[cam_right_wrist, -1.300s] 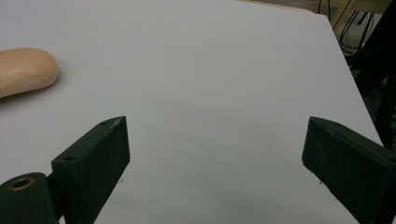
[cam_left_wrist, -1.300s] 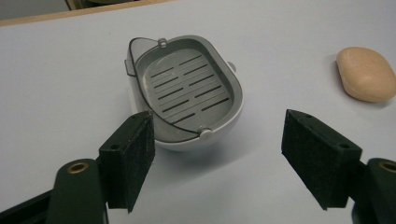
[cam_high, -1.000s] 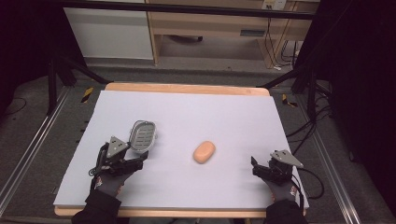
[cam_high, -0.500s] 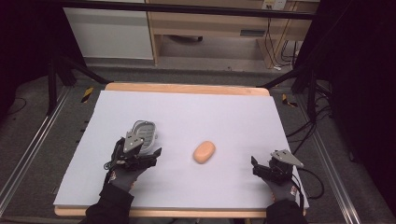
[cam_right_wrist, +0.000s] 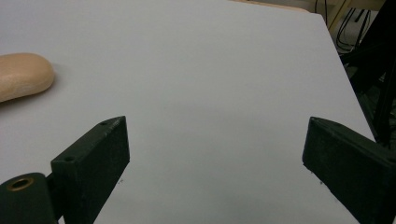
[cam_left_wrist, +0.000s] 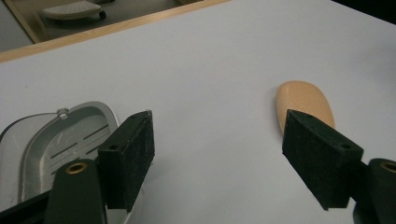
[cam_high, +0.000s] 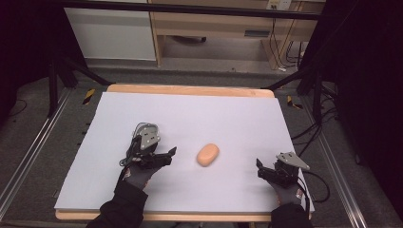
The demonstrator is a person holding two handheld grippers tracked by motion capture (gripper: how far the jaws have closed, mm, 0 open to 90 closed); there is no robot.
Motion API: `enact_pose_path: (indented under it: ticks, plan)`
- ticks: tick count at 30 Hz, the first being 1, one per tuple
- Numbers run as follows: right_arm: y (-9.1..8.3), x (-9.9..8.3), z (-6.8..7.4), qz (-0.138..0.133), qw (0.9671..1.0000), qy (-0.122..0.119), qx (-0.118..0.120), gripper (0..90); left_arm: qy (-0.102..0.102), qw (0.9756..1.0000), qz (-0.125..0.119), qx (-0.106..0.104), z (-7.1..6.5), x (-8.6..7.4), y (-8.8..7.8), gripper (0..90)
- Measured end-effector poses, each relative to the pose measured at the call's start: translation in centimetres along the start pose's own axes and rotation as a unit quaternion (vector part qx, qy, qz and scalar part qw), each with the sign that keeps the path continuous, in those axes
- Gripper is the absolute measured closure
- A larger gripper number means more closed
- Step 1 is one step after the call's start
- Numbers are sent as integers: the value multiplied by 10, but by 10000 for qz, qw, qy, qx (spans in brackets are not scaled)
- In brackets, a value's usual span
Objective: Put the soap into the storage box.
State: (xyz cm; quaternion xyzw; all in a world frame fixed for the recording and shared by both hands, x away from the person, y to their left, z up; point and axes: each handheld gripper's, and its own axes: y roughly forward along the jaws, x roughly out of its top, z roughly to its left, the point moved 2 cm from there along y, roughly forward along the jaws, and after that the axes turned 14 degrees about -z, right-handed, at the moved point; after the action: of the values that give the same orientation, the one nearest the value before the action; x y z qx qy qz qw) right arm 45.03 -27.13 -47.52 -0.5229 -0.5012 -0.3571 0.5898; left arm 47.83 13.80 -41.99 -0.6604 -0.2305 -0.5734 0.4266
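A peach oval soap bar (cam_high: 208, 155) lies near the middle of the white sheet (cam_high: 228, 114). It also appears in the left gripper view as soap (cam_left_wrist: 301, 99), just beyond my right-hand jaw, and in the right gripper view as soap (cam_right_wrist: 21, 74), far left. A silver slotted soap dish (cam_left_wrist: 56, 140) sits low left in the left gripper view, partly behind one jaw. My left gripper (cam_high: 166, 156) hovers over the dish, left of the soap, open and empty (cam_left_wrist: 219, 135). My right gripper (cam_high: 260, 170) rests near the front right, open and empty (cam_right_wrist: 217, 135).
The sheet covers a wooden table whose edge (cam_high: 190, 89) shows at the back. A cabinet (cam_high: 214, 28) stands beyond it. Cables (cam_high: 323, 137) and black frame struts (cam_high: 313, 80) lie off the right side. Metal rails (cam_high: 28, 156) run along the left.
My left gripper has moved right across the dish toward the soap, and now covers most of the dish from above. The right gripper and the soap have stayed put.
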Motion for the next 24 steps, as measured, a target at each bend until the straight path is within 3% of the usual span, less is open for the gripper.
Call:
enact_pose_path:
  ticks: [24]
  plan:
    - [1,0,-3,30,10000,42,-11,77,192,9990,123,-393,-46,14,44,246]
